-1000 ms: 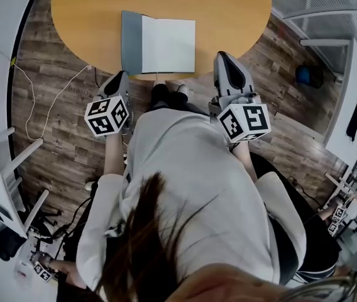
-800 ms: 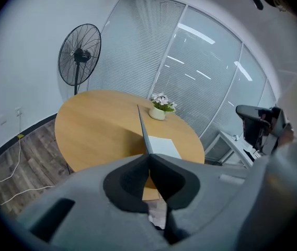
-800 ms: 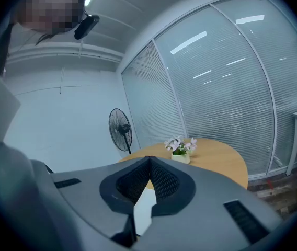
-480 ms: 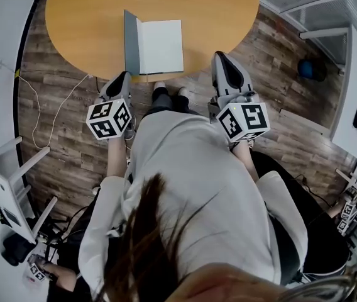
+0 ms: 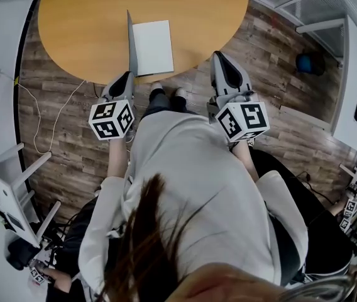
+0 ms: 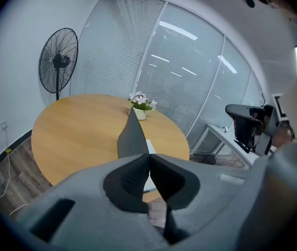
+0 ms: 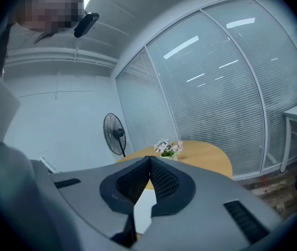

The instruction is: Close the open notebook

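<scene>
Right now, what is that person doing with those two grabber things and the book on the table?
A person at a round wooden table holds a gripper in each hand and is closing a notebook. Its grey left cover stands almost upright beside the white page, so it is about half shut. The left gripper, jaws shut, is right at the cover's near edge; I cannot tell if they touch. The right gripper, shut and empty, is off to the notebook's right.

Open grey-covered paper notebook (image 5: pixel 153 47) lies at the near edge of the round wooden table (image 5: pixel 78 17), its cover (image 5: pixel 131 46) upright along the left of the pages. Left gripper (image 5: pixel 127 75) sits just off that edge beside the cover's near end. Right gripper (image 5: pixel 219 56) is off the edge, further right. White pot of flowers (image 6: pixel 139 114) stands toward the far edge.
</scene>
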A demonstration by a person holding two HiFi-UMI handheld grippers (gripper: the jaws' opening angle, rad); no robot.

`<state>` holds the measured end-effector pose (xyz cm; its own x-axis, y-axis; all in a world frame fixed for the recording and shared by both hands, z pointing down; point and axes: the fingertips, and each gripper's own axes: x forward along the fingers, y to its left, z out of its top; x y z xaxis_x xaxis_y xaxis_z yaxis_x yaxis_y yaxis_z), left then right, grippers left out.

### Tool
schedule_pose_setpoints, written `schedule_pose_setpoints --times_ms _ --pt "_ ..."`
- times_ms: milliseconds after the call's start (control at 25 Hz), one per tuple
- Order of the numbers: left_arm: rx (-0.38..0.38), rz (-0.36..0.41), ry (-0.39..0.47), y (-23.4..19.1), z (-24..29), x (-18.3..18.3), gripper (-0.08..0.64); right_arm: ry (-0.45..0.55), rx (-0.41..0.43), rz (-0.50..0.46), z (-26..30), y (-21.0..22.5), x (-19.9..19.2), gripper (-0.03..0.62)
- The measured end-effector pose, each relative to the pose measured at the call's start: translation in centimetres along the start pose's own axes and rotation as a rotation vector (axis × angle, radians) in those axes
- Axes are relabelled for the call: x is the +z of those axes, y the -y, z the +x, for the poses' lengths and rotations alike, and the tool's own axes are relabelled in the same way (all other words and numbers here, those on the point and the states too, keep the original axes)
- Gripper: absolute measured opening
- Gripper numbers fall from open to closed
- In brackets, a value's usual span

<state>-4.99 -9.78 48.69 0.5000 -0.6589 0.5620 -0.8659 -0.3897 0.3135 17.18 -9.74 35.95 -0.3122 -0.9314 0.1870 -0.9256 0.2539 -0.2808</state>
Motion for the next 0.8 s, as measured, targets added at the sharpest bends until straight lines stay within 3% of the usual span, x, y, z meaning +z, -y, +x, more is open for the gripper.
schedule_pose_setpoints --times_ms 400,800 --pt "-0.042 0.049 -0.043 2.6 2.0 -0.7 0.021 0.003 -0.015 0.005 -0.4 1.8 0.2 0.003" --pt "-0.096 0.146 -0.124 5.7 5.3 -2.5 0.021 -0.005 -0.040 0.018 -1.3 3.7 -0.1 0.003"
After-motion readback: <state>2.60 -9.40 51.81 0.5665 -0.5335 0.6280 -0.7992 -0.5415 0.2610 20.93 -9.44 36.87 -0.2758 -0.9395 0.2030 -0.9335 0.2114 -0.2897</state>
